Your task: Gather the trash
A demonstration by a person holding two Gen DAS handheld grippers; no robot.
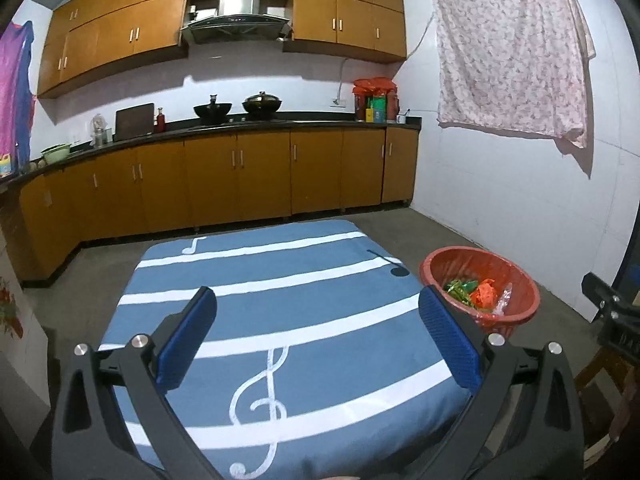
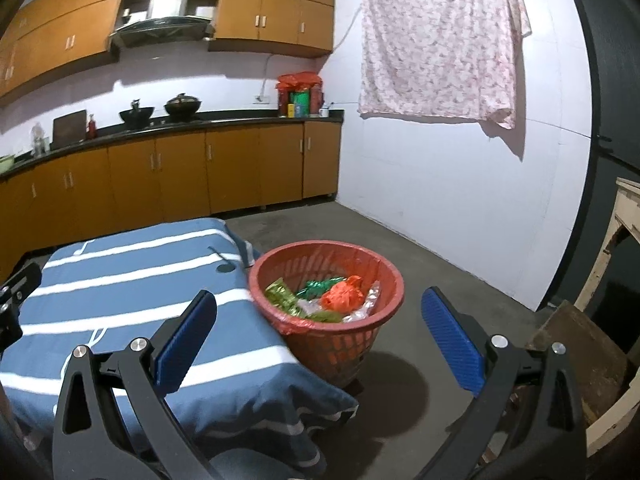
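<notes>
Red basket [image 2: 326, 276] stands on the floor just right of the table [image 1: 280, 280], and the trash [image 2: 324, 298] lies inside it: green, orange and clear wrappers. The striped cloth [image 2: 132, 280] on the table shows no more trash, so the task looks nearly done or done. Both tongs are wide and hold nothing: the left gripper [image 1: 318, 338] hangs over the cloth, the right gripper [image 2: 320, 342] near the basket.
</notes>
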